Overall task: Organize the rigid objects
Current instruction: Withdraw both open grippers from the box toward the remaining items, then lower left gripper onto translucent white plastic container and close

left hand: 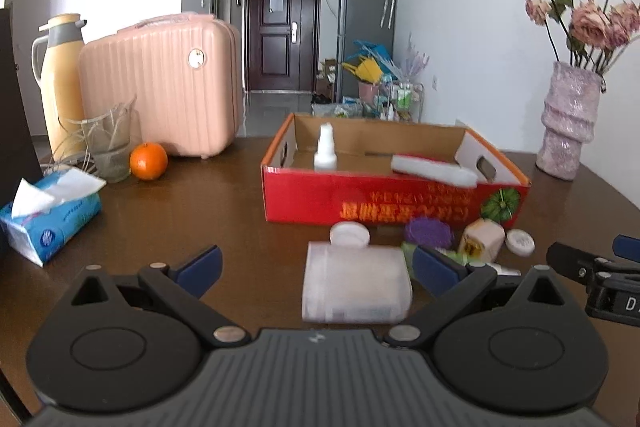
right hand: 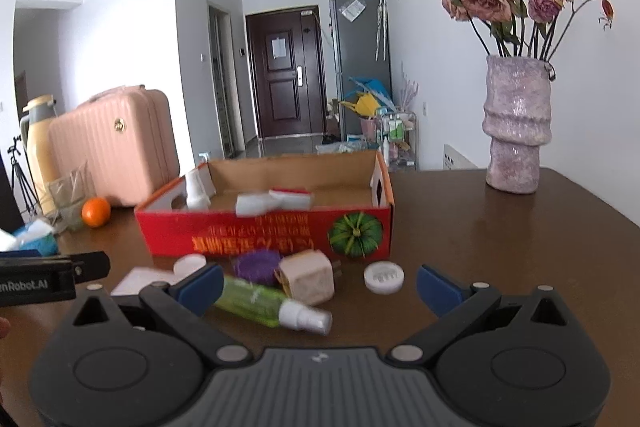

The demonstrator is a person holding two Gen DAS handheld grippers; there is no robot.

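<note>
A red cardboard box [left hand: 372,201] [right hand: 264,233] stands open on the brown table, holding a white spray bottle [left hand: 325,149] and a white-and-red pack [left hand: 434,169]. In front of it lie a frosted white jar [left hand: 354,285] with a white cap, a purple ball [left hand: 428,232] [right hand: 256,264], a beige plug [left hand: 480,239] [right hand: 308,281], a white round lid [left hand: 519,242] [right hand: 383,277] and a green spray bottle [right hand: 272,305]. My left gripper [left hand: 316,265] is open with the jar between its fingers. My right gripper [right hand: 320,285] is open over the green bottle and plug.
A blue tissue pack [left hand: 48,219], an orange [left hand: 148,160], a glass cup [left hand: 107,143], a pink case [left hand: 164,87] and a yellow thermos [left hand: 60,79] stand at the left. A pink vase [right hand: 516,125] with dried roses stands at the back right.
</note>
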